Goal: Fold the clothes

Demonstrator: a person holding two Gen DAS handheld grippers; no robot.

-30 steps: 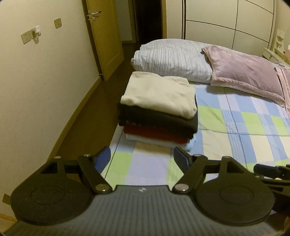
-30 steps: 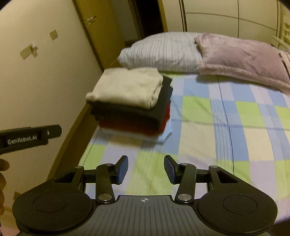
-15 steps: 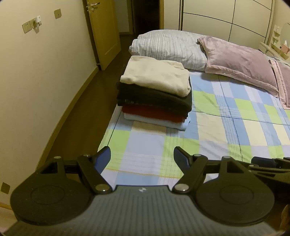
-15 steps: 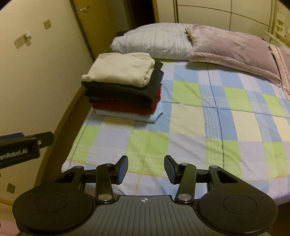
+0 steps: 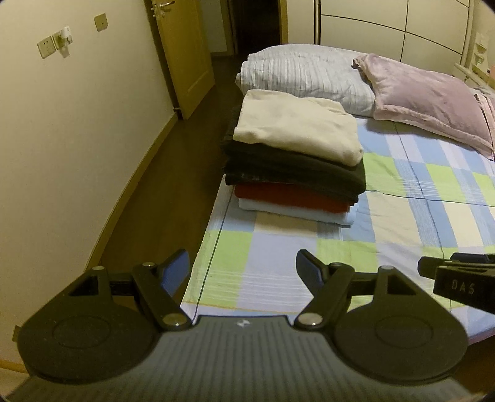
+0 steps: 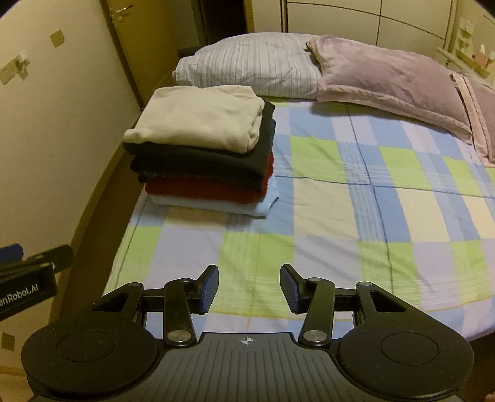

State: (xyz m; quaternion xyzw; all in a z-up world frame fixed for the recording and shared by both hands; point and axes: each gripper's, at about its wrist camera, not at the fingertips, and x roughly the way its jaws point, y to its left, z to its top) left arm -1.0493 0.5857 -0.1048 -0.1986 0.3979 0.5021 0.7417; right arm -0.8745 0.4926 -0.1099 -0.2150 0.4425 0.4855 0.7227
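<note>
A: Left gripper (image 5: 241,266) wide open, right gripper (image 6: 249,284) half open, both empty. Folded stack (image 6: 201,145) sitting near bed (image 6: 355,216) edge.

B: Soft, floppy, light. Probably best pinching a folded edge.

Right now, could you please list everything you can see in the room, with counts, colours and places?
folded clothes: four in one stack, cream on top, then black, red and pale blue, at the left edge of the bed
bed sheet: one, checked blue, green, cream and lilac, covering the bed
striped pillow: one, white with thin stripes, at the head, behind the stack
pink pillow: one, dusty pink, at the head, to the right of the striped one
door: one, yellow wood, ajar, at the far left
wall switches: a few, beige, on the left wall
wardrobe: one, cream panels, behind the bed
left gripper: one, black, jaws open and empty, over the bed's near edge
right gripper: one, black, jaws open and empty, over the bed's near edge
</note>
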